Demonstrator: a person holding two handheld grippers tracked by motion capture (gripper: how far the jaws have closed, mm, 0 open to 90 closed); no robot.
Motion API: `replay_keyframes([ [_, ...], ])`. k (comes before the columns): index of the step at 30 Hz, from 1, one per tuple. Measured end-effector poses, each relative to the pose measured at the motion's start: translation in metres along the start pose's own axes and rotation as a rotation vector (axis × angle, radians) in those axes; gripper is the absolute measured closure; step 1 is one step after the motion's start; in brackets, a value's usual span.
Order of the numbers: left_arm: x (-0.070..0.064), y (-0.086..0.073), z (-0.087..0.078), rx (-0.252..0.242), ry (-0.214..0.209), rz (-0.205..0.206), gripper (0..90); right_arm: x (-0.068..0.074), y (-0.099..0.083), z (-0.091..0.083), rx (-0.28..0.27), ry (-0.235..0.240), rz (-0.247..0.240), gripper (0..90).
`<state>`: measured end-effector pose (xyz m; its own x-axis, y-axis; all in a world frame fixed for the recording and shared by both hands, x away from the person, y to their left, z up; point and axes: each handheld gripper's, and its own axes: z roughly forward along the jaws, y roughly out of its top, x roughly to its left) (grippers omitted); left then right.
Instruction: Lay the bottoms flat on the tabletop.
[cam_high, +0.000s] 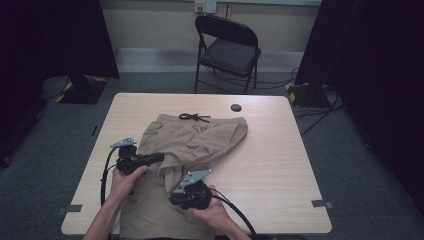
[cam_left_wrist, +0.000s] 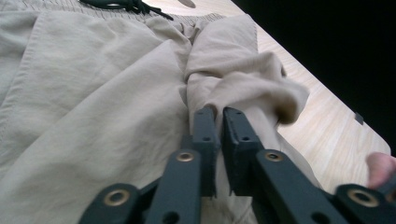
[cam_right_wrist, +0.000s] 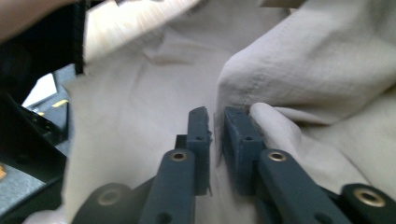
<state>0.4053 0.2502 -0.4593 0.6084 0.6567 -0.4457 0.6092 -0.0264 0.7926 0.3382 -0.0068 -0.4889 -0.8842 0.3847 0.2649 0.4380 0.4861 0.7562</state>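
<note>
Khaki trousers (cam_high: 200, 137) lie on the wooden table (cam_high: 280, 165), waistband at the far end with a black drawstring (cam_high: 194, 117). One leg is bunched and folded over the middle; the other runs toward the near edge. My left gripper (cam_high: 160, 157) is at the garment's left side, shut on a fold of the khaki cloth (cam_left_wrist: 243, 88) that shows between its jaws. My right gripper (cam_high: 173, 200) is nearer the front edge, its jaws closed on a ridge of the cloth (cam_right_wrist: 261, 79). In their own views the left gripper (cam_left_wrist: 218, 114) and right gripper (cam_right_wrist: 215, 116) each pinch fabric.
A black folding chair (cam_high: 227, 47) stands beyond the table's far edge. A round black cap (cam_high: 236, 107) sits in the tabletop near the far side. Dark curtains flank the room, and cables lie on the floor (cam_high: 320, 107) at the right.
</note>
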Motion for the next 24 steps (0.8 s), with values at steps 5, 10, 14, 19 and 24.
replay_keyframes([
  [5, -0.005, 0.0, -0.006, 0.01, 0.044, 0.009, 56.6, -0.005, -0.001, -0.017, -0.039, 0.001, 0.006, 66.1],
  [10, -0.012, -0.006, -0.015, 0.025, 0.03, 0.057, 45.3, -0.011, 0.002, -0.041, -0.102, -0.033, 0.021, 63.6],
  [14, -0.011, -0.019, -0.015, 0.065, 0.02, 0.067, 39.2, -0.022, 0.001, -0.053, -0.116, -0.085, 0.037, 67.4],
  [19, -0.01, -0.029, -0.007, 0.129, 0.048, 0.081, 35.4, -0.037, -0.012, -0.049, -0.082, -0.13, 0.092, 76.5],
  [24, -0.009, -0.032, 0.003, 0.151, 0.036, 0.067, 40.0, -0.028, -0.021, -0.035, -0.032, -0.1, 0.071, 78.2],
])
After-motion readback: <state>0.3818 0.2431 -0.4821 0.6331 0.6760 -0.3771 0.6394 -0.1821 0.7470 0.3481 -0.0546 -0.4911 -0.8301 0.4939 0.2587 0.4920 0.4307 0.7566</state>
